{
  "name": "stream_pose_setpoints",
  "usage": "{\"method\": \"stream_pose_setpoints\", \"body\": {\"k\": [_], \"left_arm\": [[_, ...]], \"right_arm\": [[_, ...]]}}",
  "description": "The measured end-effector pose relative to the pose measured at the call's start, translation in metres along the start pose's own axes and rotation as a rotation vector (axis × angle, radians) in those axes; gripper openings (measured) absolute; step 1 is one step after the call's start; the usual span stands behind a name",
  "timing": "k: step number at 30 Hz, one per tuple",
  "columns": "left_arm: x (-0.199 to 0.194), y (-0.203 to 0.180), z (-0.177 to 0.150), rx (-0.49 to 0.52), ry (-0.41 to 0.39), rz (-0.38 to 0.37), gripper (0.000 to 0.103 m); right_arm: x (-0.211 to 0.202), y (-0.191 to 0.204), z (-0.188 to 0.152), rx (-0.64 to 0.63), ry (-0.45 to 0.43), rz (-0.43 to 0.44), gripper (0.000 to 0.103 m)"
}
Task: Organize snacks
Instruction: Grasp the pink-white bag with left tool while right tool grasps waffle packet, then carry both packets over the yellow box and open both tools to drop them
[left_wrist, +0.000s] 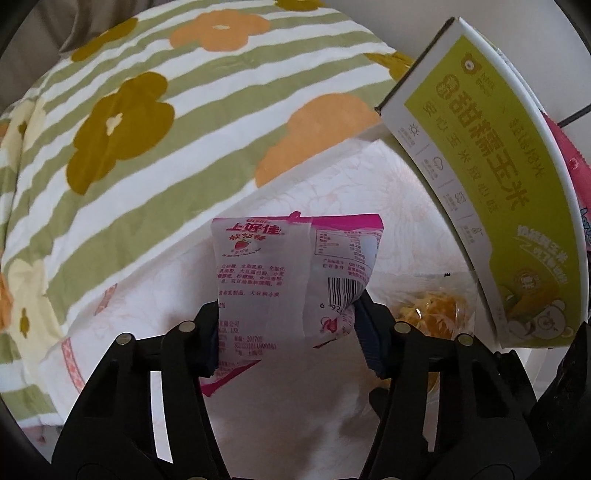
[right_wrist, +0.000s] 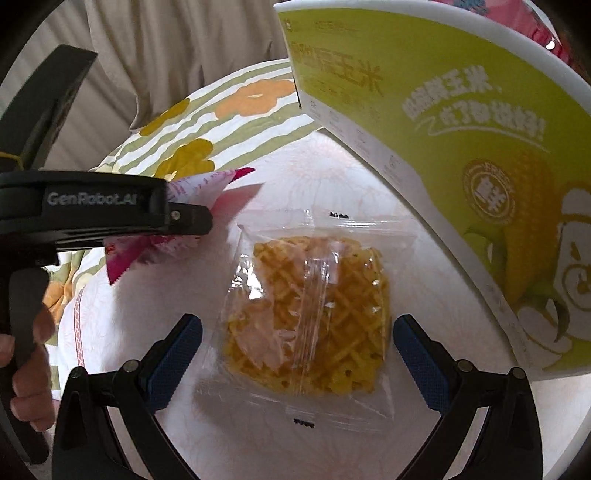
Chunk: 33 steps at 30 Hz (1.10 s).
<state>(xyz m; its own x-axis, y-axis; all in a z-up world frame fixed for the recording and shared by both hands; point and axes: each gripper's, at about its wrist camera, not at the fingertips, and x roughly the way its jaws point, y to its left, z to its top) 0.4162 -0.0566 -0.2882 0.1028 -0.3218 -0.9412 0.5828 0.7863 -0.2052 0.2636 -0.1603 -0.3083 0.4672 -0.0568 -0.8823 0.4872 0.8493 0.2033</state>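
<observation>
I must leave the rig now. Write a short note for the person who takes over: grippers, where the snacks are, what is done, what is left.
Left gripper: shut on the pink candy packet, held above the white cloth.
Right gripper: open, either side of the clear packet of yellow crisps, not gripping.
Green corn box: stands beside the crisps, something pink inside.
Left: likely box both packets.

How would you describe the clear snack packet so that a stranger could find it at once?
Look at the white sheet beside the tall green corn box. The clear packet lies flat there, between the open right gripper fingers. Unlike the pink-and-white packet the left gripper holds, it shows yellow lattice crisps.
</observation>
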Motion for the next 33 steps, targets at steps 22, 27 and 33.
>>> {"method": "stream_pose_setpoints", "body": {"k": [22, 27, 33], "left_arm": [[-0.051, 0.04, -0.052, -0.138, -0.081, 0.063, 0.054], [-0.096, 0.042, -0.061, -0.182, -0.164, 0.092, 0.054], [-0.158, 0.031, -0.06, -0.193, -0.238, 0.113, 0.054]], "right_arm": [[0.003, 0.027, 0.009, -0.23, -0.07, 0.0, 0.076], [-0.031, 0.039, 0.017, -0.276, -0.113, 0.062, 0.076], [-0.091, 0.05, 0.035, -0.332, -0.192, 0.141, 0.076]]}}
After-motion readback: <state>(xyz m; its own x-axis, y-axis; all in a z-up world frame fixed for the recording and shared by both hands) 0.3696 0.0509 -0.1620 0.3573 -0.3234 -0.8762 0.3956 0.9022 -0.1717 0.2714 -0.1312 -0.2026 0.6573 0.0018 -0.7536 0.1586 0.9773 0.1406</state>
